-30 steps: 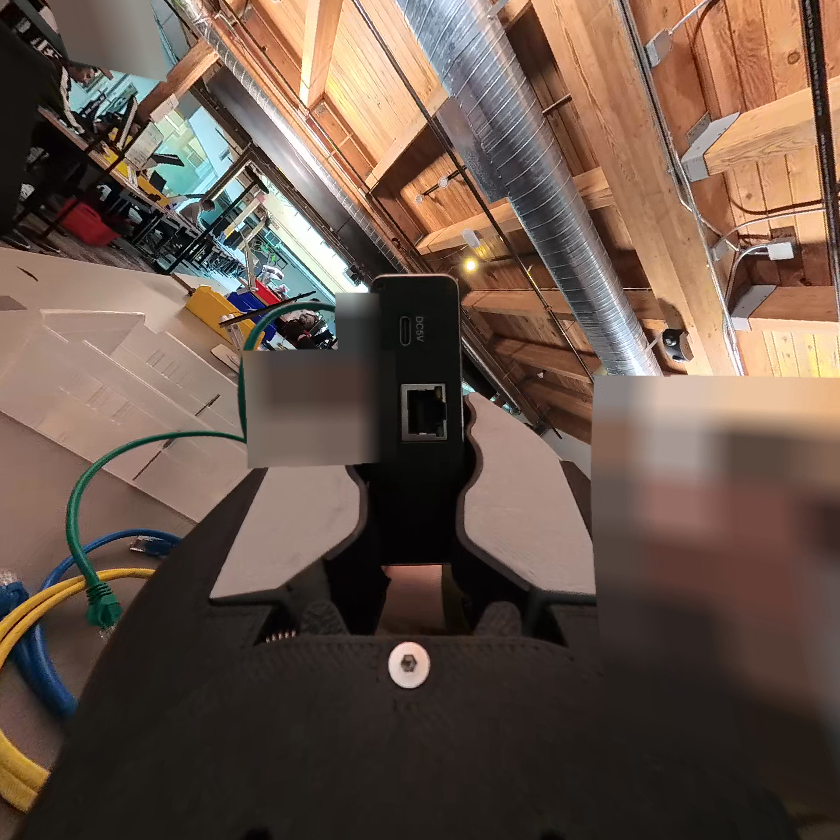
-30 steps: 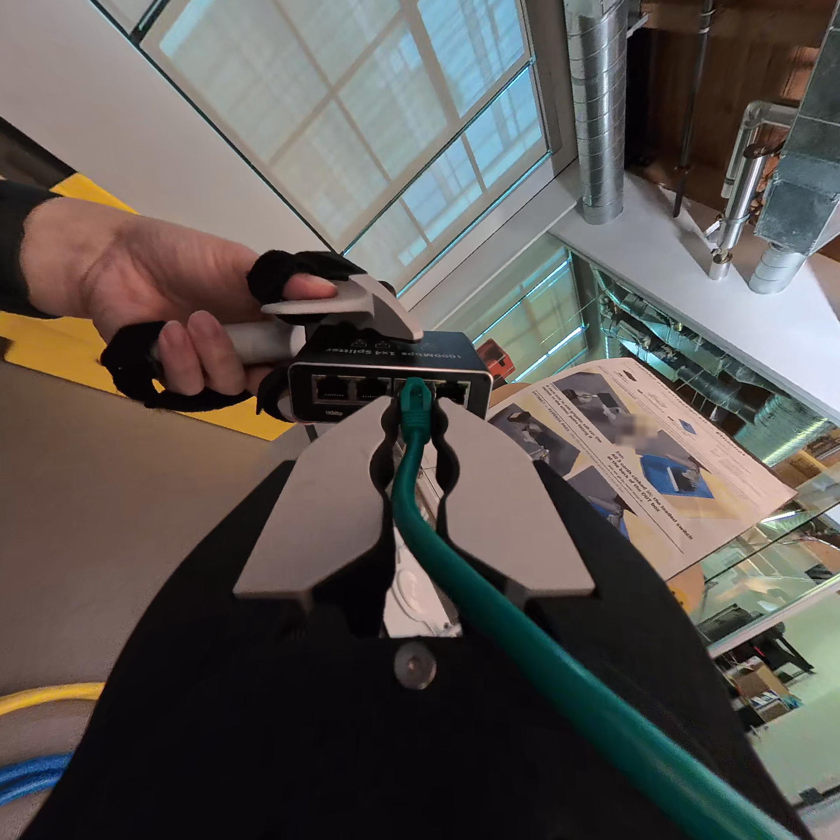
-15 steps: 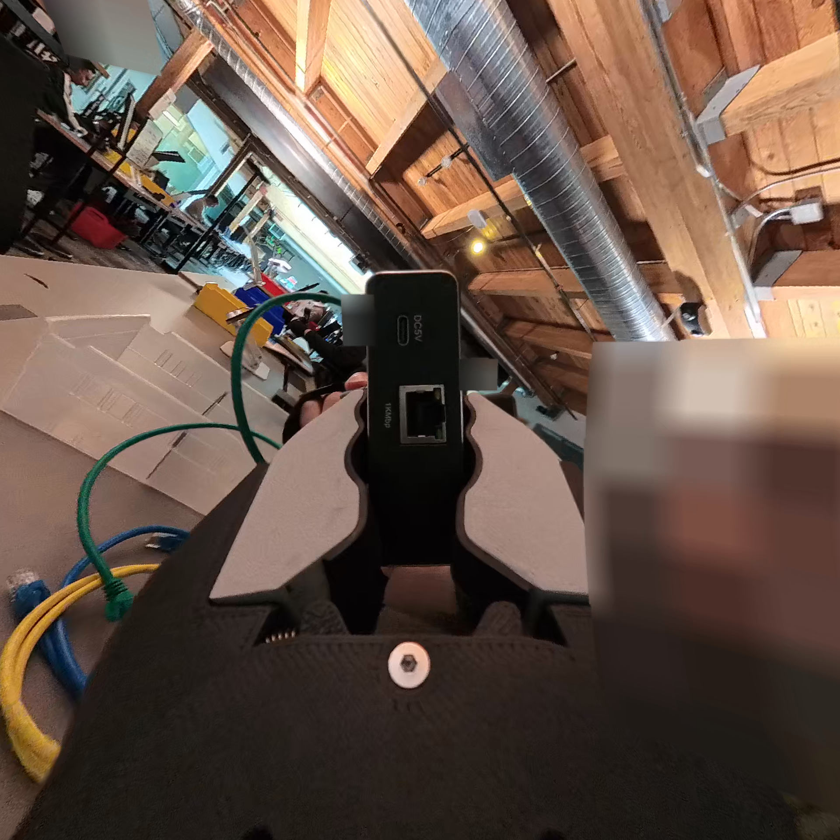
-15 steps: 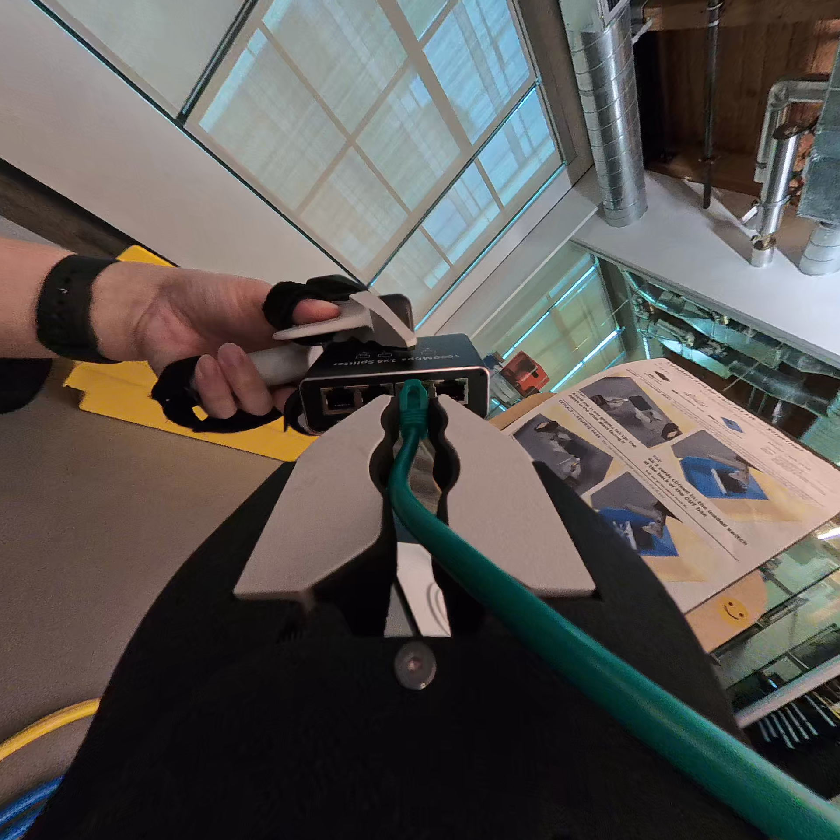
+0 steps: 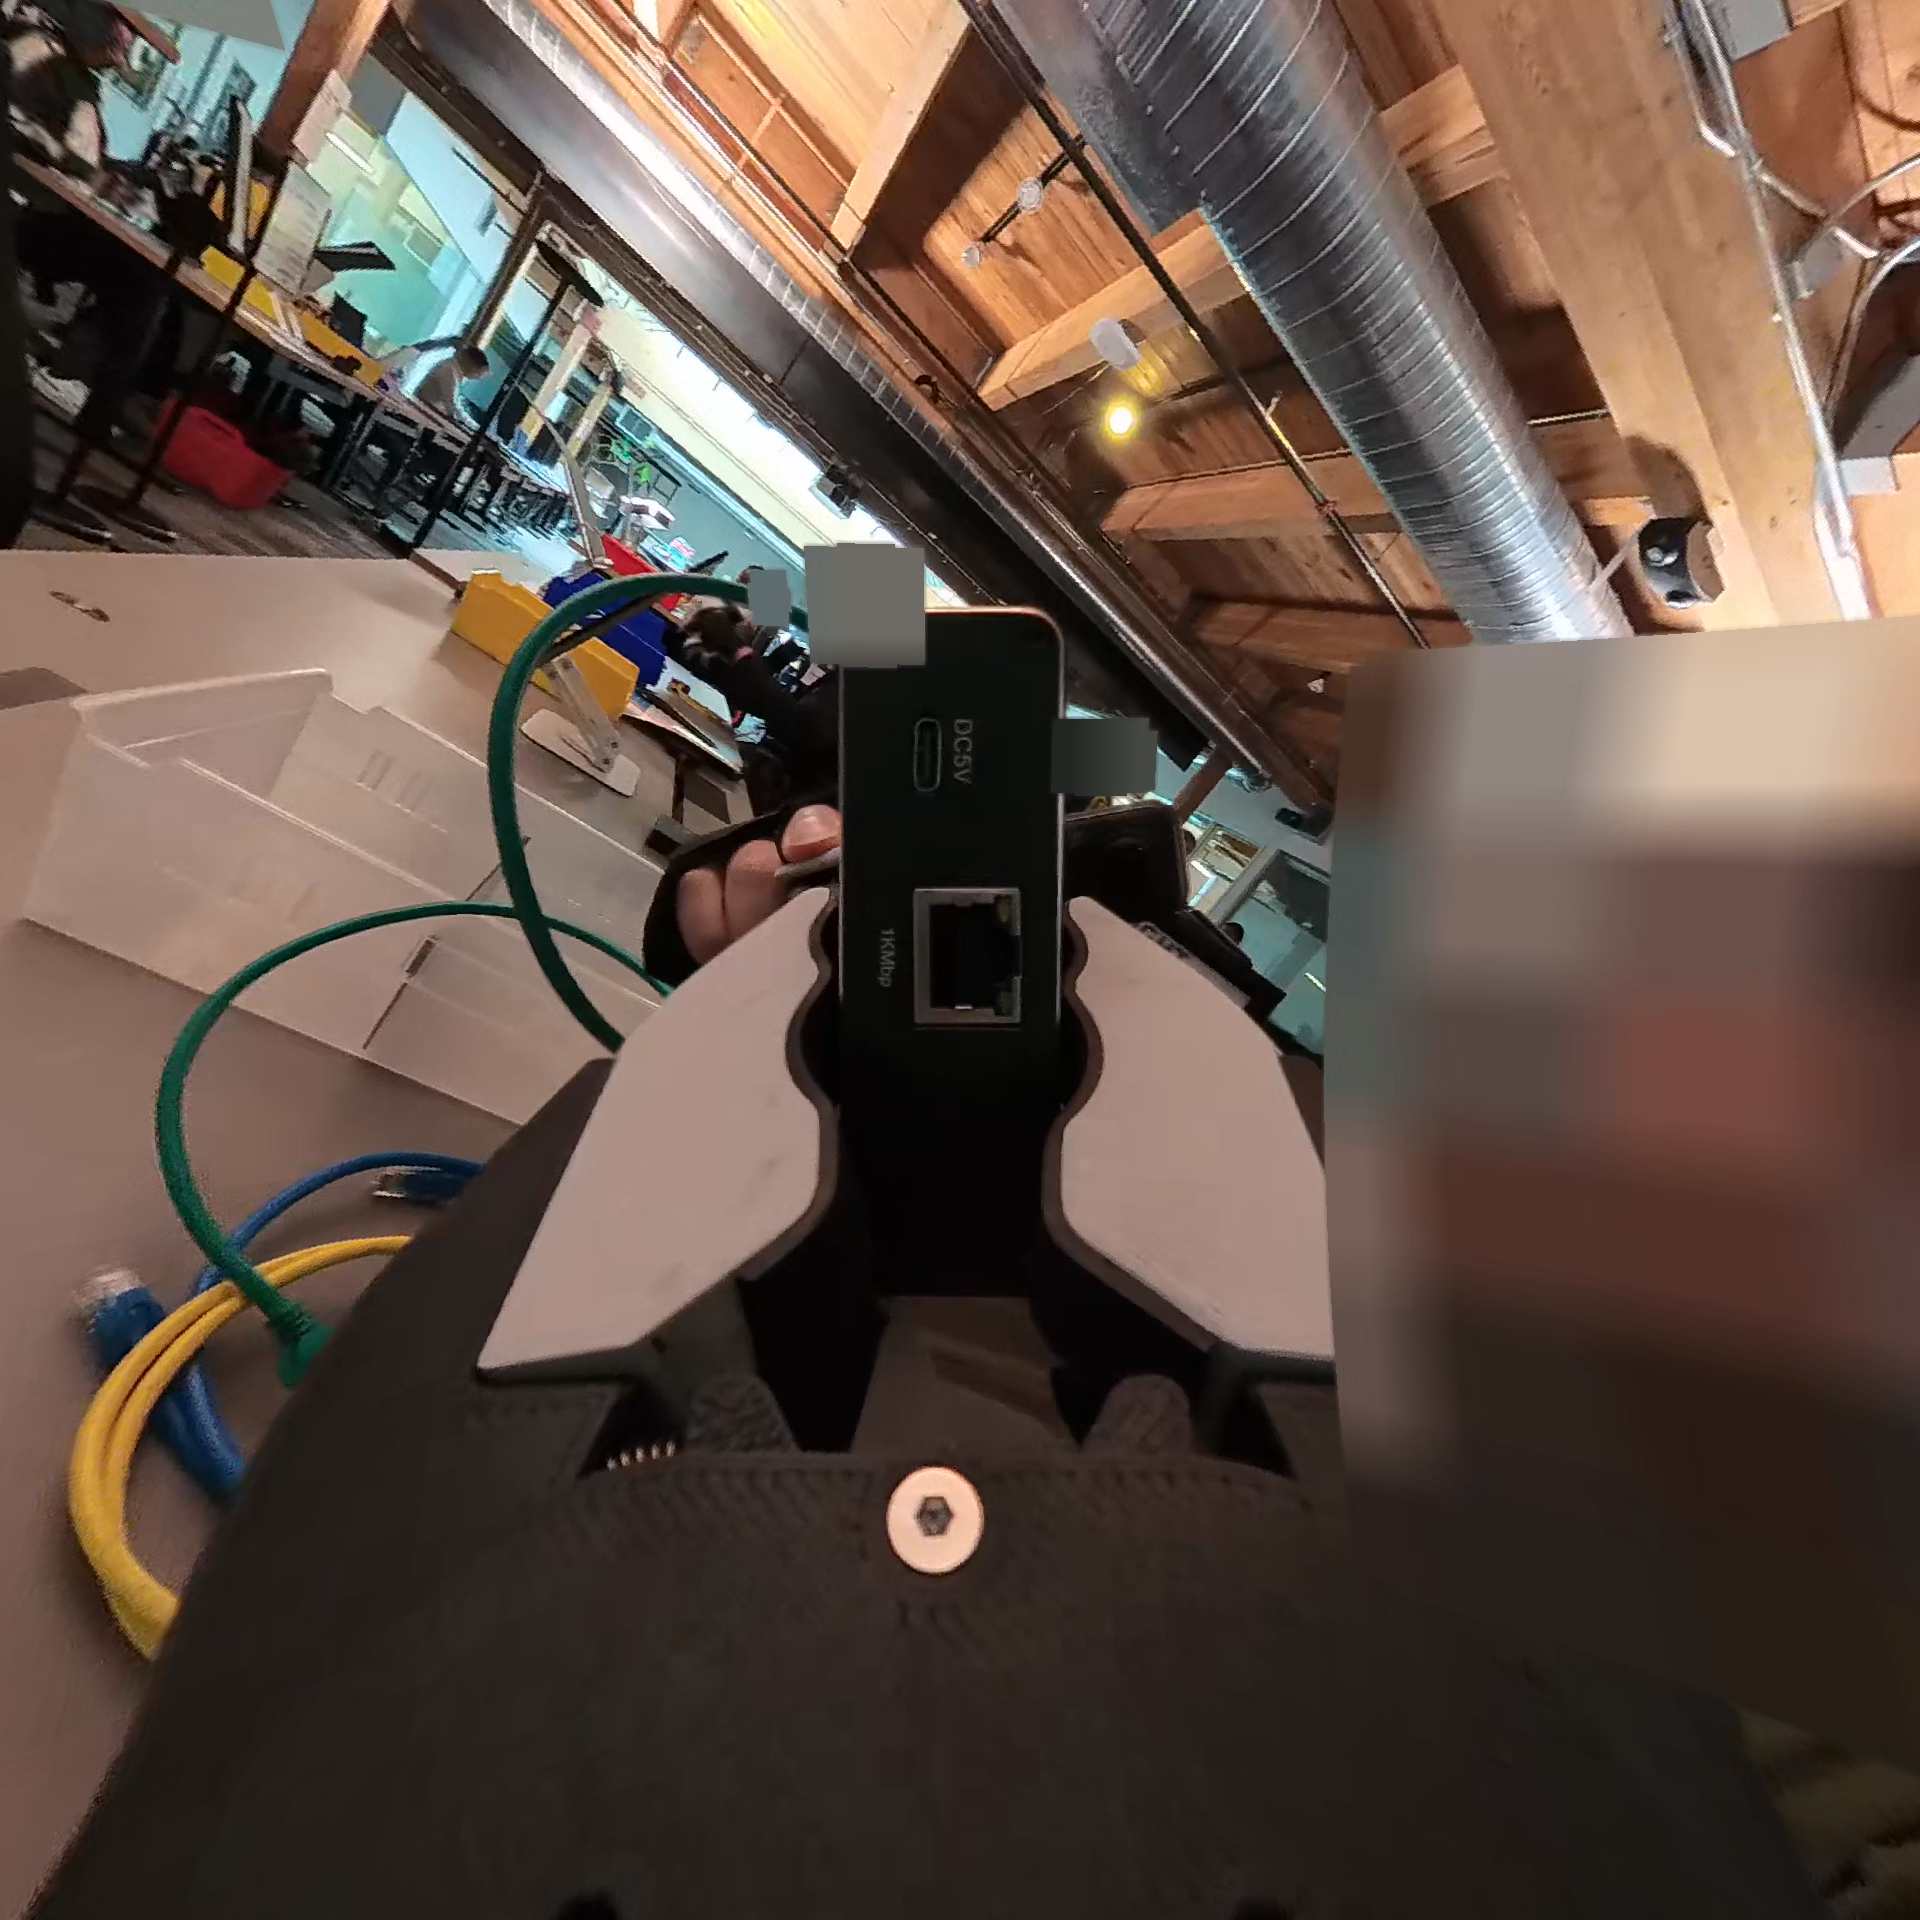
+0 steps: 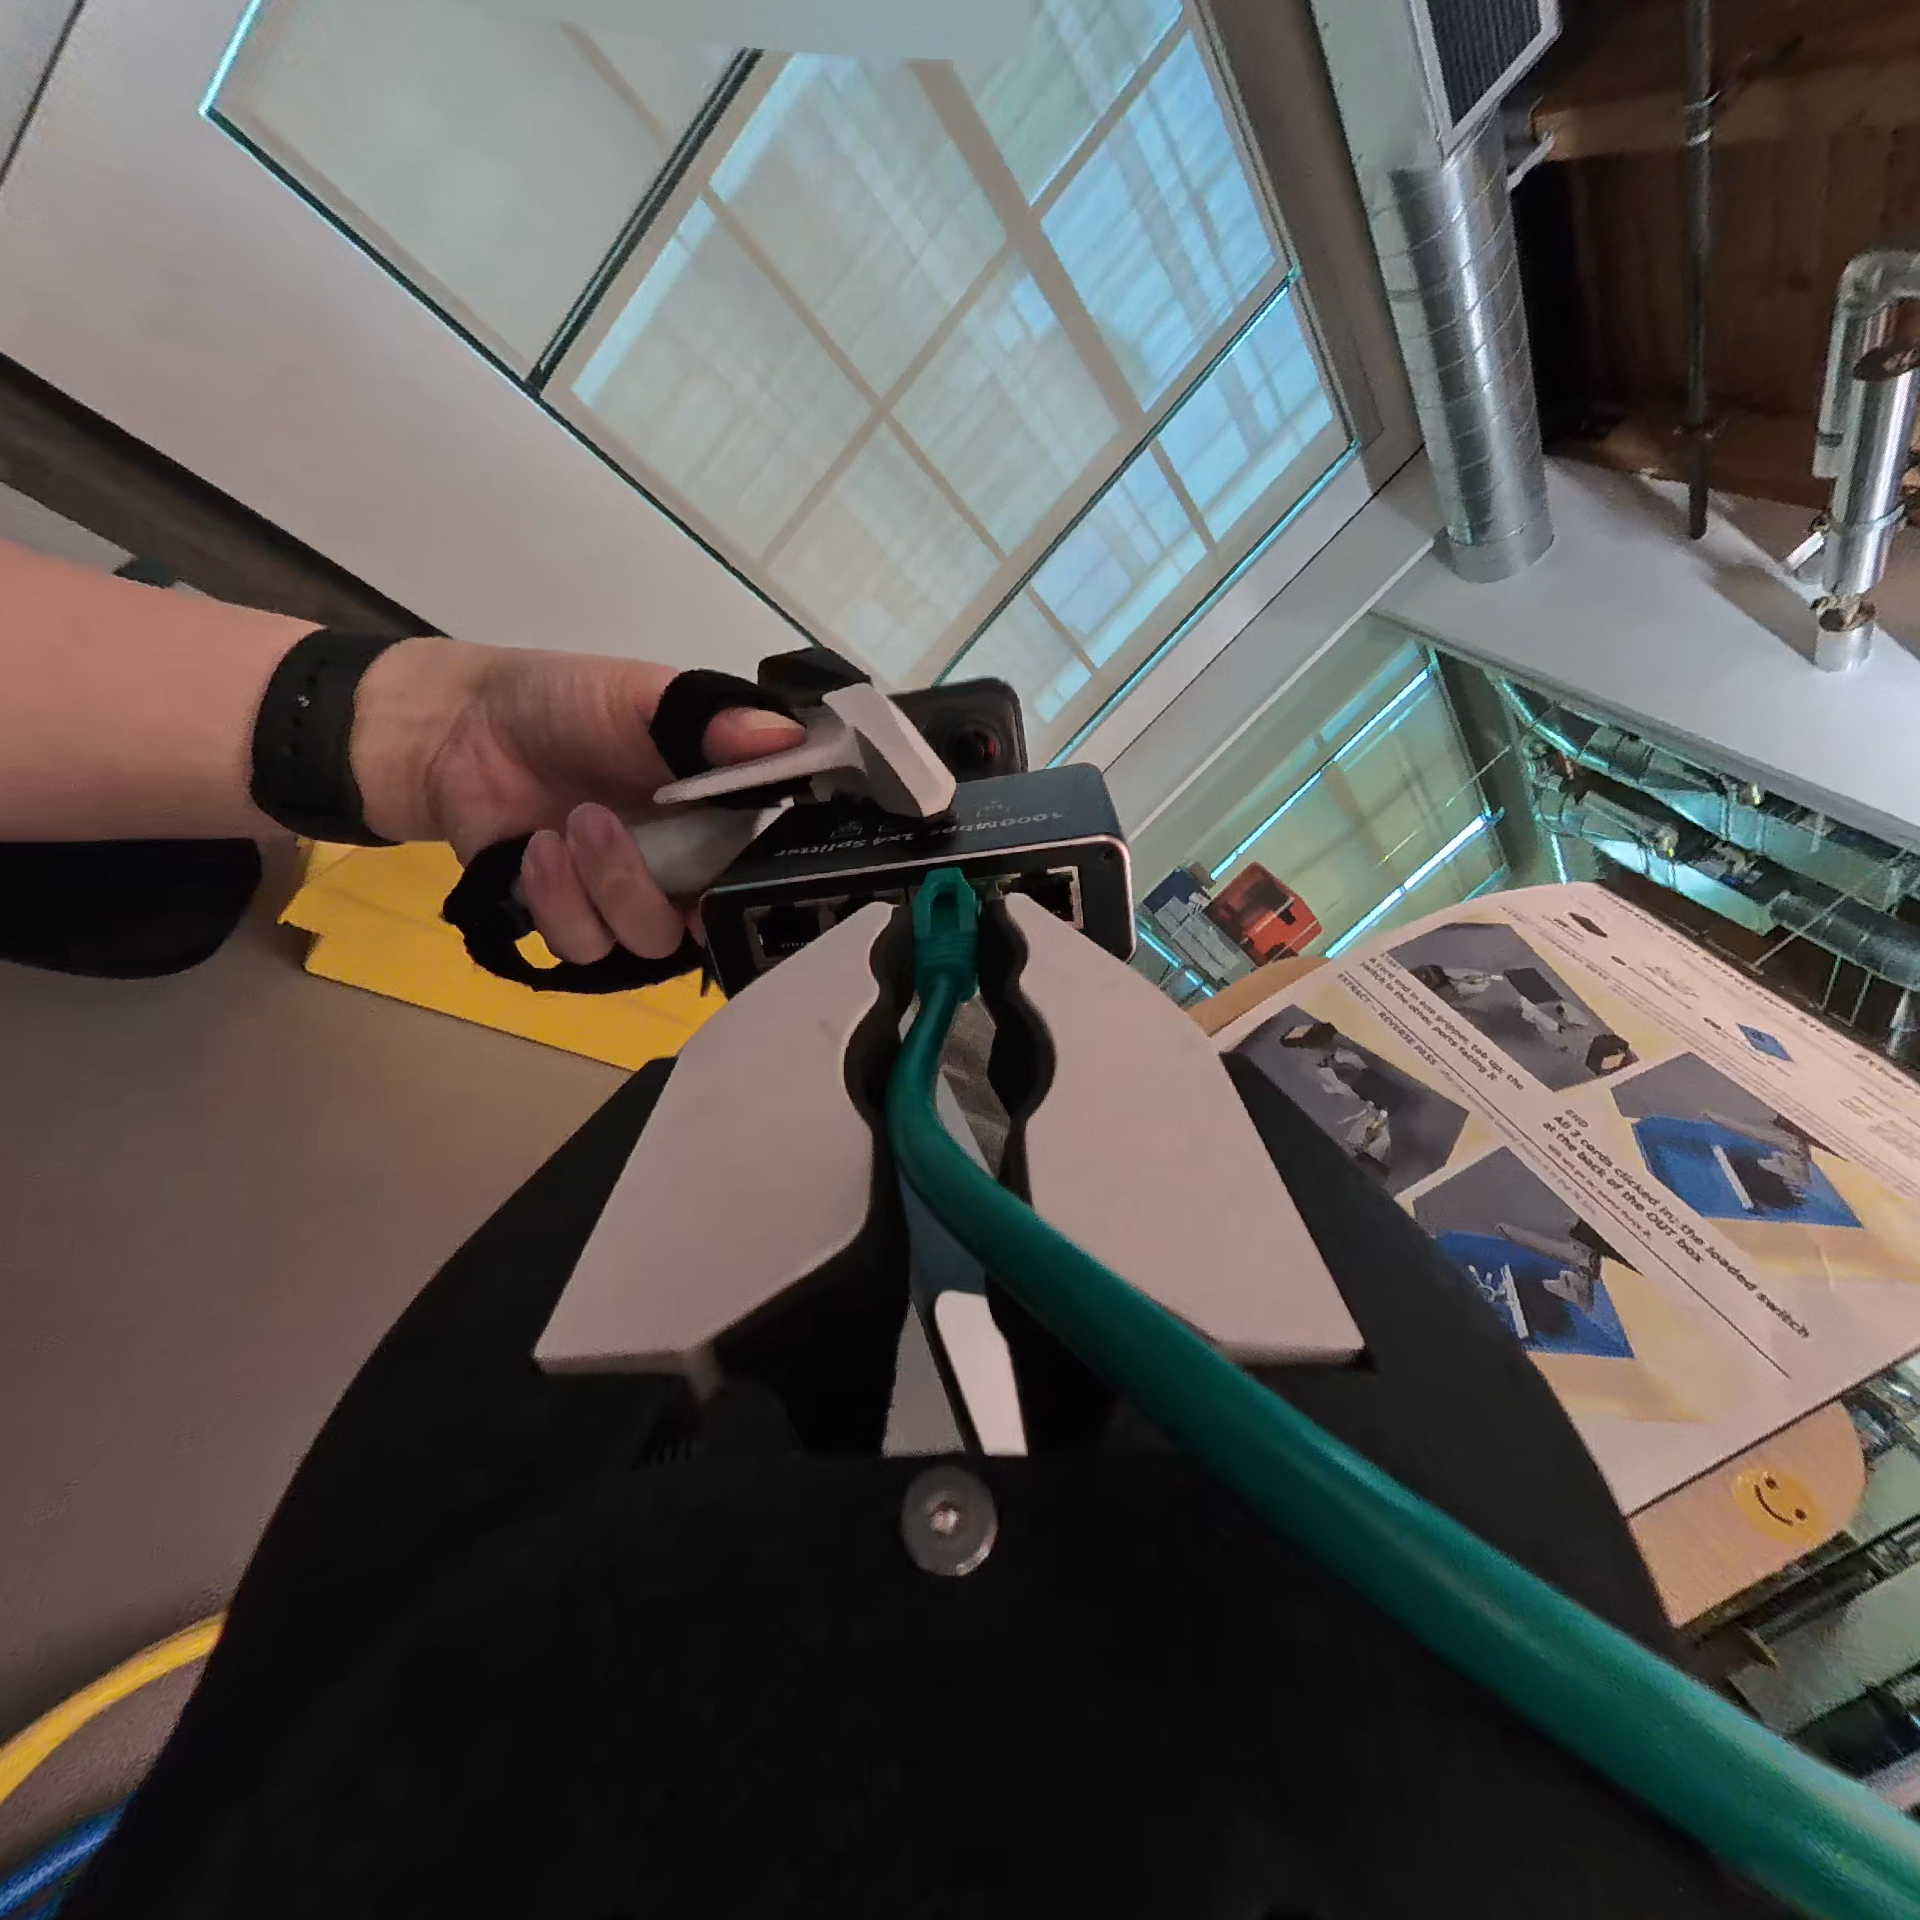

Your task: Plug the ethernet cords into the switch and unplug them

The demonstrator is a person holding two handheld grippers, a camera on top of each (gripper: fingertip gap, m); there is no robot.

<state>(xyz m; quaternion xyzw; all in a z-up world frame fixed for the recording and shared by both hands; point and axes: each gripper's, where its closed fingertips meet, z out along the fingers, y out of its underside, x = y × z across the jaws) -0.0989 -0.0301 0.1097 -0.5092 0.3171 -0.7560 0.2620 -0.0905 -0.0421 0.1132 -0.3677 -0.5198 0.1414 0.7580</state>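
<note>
While the left gripper (image 5: 951, 966) clamps the black switch (image 5: 951, 831) between its two grey fingers, the box is held up off the counter (image 5: 62, 1091), its single-port end facing the left wrist camera, that port standing empty. Over on the other side, the right gripper (image 6: 948, 971) is pinched tight on the green cord (image 6: 1143, 1247) just behind its plug (image 6: 945, 920), and that plug sits at one of the middle ports in the switch's four-port face (image 6: 914, 914); how deep it is seated I can't tell from here. The person's left hand (image 6: 540, 769) shows behind the switch, working the left gripper's handle. The green cord sweeps back in a long loop, and its far end (image 5: 296, 1351) lies down on the counter beside the yellow cord (image 5: 114, 1455) and the blue cord (image 5: 187, 1423), both coiled loose and unplugged. A printed instruction sheet (image 6: 1558, 1143) lies off to the right of the switch, and white folded cardboard (image 5: 208, 831) sits further back on the counter.
</note>
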